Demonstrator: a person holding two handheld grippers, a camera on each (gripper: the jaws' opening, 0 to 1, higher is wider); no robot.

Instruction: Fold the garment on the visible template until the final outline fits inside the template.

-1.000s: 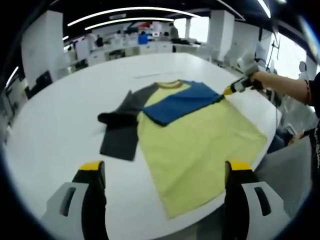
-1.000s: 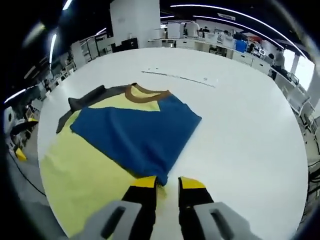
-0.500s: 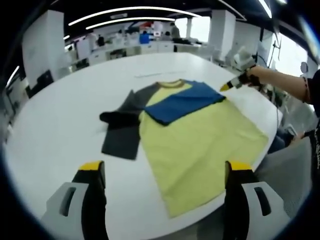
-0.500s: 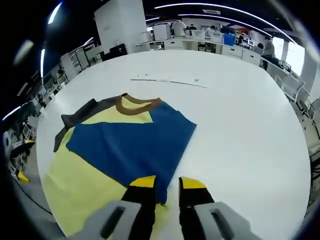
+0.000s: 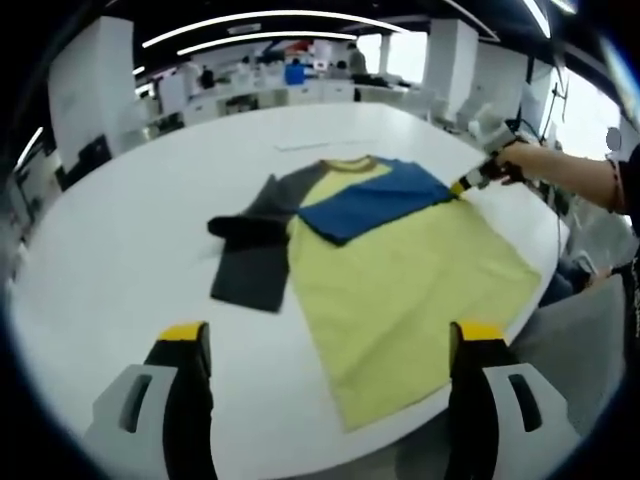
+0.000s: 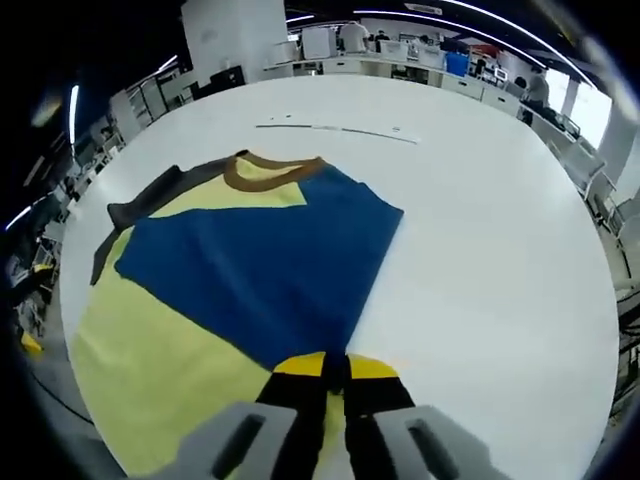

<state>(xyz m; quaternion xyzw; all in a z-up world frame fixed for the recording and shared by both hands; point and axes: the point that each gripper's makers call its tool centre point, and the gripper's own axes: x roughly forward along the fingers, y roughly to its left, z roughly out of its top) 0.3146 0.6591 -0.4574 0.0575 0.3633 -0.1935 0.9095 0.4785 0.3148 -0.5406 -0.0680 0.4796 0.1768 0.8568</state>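
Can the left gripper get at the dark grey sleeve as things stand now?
Probably yes. The left gripper hangs open over bare table, and the dark grey sleeve lies flat ahead of it with nothing between. The right gripper is at the blue sleeve, off to the side.

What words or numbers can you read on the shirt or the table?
None can be read.
T-shirt: plain yellow body, blue sleeve, grey sleeve, brown collar; no print shows.
White table: a thin strip beyond the collar has small dark marks, too small and blurred to read.
Far-off desks and boxes: too blurred.
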